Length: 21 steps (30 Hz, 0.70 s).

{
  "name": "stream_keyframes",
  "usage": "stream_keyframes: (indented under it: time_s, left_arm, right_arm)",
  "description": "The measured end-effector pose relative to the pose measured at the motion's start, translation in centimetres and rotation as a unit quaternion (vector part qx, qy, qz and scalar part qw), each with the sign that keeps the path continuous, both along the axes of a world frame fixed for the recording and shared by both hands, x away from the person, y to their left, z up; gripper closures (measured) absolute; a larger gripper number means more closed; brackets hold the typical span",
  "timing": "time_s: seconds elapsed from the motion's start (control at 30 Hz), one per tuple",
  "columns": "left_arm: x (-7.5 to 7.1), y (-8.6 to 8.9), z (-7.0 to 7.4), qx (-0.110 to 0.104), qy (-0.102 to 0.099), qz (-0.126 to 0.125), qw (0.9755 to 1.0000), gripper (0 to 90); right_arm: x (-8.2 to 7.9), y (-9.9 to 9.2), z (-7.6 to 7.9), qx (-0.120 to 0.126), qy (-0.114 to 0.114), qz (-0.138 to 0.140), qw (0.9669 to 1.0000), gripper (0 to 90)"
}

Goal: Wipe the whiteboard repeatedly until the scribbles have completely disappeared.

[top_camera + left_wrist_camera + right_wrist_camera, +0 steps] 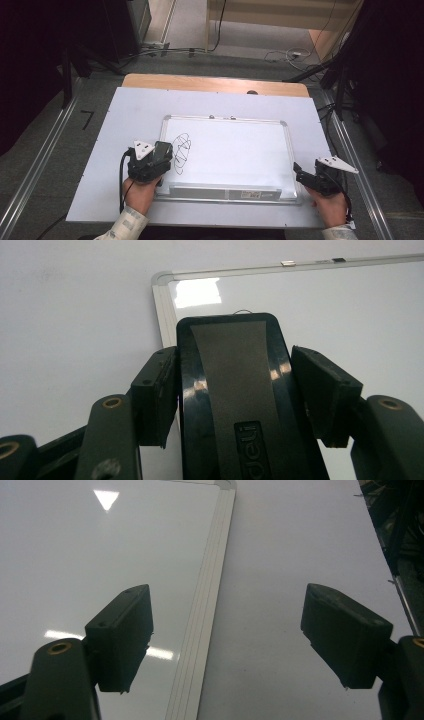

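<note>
Grey carpet surrounds a wooden table [215, 82] topped by a pale matte sheet [125, 125], with dark stands and loose cables on the floor beyond its far edge. On the sheet lies a whiteboard [235, 150], used here as the landmark: a glossy white rectangle in a ribbed silver metal frame with rounded corners, two small clips on its far rail and a metal tray along its near rail. That tray carries a strip label [247, 194], too small to read. A loose black scribble [181, 151] of looping lines sits on the board's left part.

Over the board's near-left corner, the left gripper [161, 152] is clamped on a black eraser [235, 390], its pads pressed against both long sides. The eraser is a rounded oblong of shiny black plastic with a matte grey band running down its back; moulded letters on it read "deli", partly cut off at the picture's lower edge. It hovers just beside the scribble, at the board's left rail.

At the board's near-right corner, the right gripper [225, 640] stands with jaws spread wide and nothing between them, straddling the right rail above board and sheet. Both grippers are matte black with brass-coloured bushings, and each carries a grey three-cornered plate in the high view.
</note>
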<state>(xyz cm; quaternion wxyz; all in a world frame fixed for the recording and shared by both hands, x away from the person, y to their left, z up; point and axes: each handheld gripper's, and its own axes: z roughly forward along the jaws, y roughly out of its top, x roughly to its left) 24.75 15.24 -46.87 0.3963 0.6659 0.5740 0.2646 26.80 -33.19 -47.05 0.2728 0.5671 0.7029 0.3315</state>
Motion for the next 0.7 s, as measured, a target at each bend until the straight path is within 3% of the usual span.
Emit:
stream_keyframes:
  time_s: [0.7]
  left_arm:
    - [1.8,0.0,0.1,-0.01,-0.002,0.013,0.9999,38.1]
  right_arm:
    - [0.1,0.2,-0.1,-0.004,0.003,-0.001,1.0,19.5]
